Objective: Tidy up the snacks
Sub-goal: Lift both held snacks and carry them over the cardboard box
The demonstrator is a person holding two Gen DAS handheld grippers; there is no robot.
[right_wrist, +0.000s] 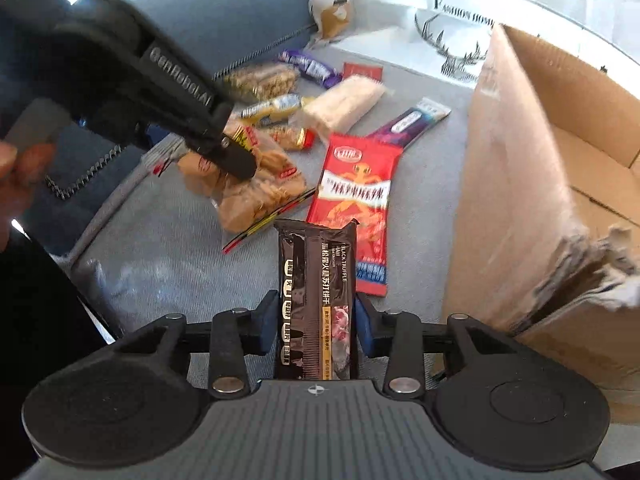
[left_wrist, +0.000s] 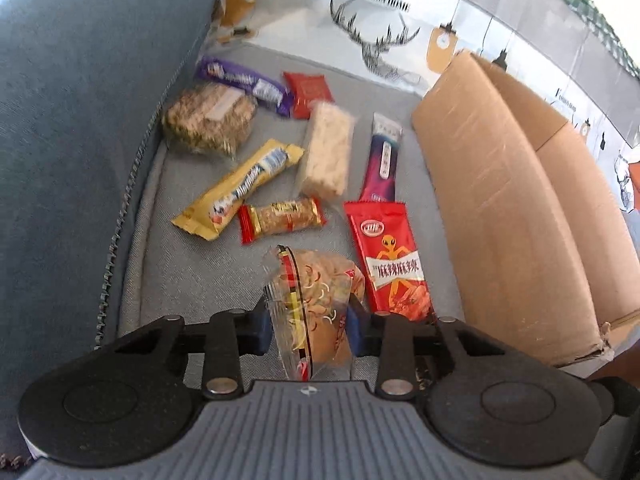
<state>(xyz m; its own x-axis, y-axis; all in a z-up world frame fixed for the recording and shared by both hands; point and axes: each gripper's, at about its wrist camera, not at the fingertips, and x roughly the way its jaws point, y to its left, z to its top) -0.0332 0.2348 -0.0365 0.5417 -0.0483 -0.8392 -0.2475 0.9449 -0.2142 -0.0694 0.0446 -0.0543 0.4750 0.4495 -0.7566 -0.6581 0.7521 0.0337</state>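
The left hand-held gripper (left_wrist: 308, 326) is closed partway, its blue pads pressing both sides of a clear crinkly bag of curled crackers (left_wrist: 316, 300). In the right wrist view that bag sags below the black linkage and its sealed end trails on the cushion. The right hand-held gripper (right_wrist: 316, 324) is closed to a similar width on a dark brown, glossy flat cracker pack (right_wrist: 316, 296) printed "BLACK TRUFFLE HAM". The pack stands lengthwise between the pads, its far crimped end pointing away from the camera. Both tools tilt steeply down toward the seat.

The snacks lie on a grey woven sofa seat cushion (left_wrist: 180, 264), bounded on the left by a blue upholstered arm with zigzag stitching (left_wrist: 80, 120).

- Near the back edge: a purple bar wrapper (left_wrist: 244, 84), a small red square packet (left_wrist: 308, 92) and a lumpy clear-wrapped seed cake (left_wrist: 210, 118).
- Mid-cushion: a yellow wafer bar (left_wrist: 240, 188), a red-ended foil peanut bar (left_wrist: 282, 218) and a pale rice-puff block in clear film (left_wrist: 326, 150).
- Toward the right edge: a slim purple-and-white stick pack (left_wrist: 382, 158), its near end touching a shiny red spicy-strip packet with an orange alien figure (left_wrist: 386, 258).

A brown corrugated cardboard box (left_wrist: 520, 200) stands at the cushion's right edge with its flaps open and its near corner torn and frayed. A white cloth printed with deer antlers (left_wrist: 384, 40) lies behind the cushion.

Fingers of the person's hand (right_wrist: 20, 168) show blurred at the left of the right wrist view.
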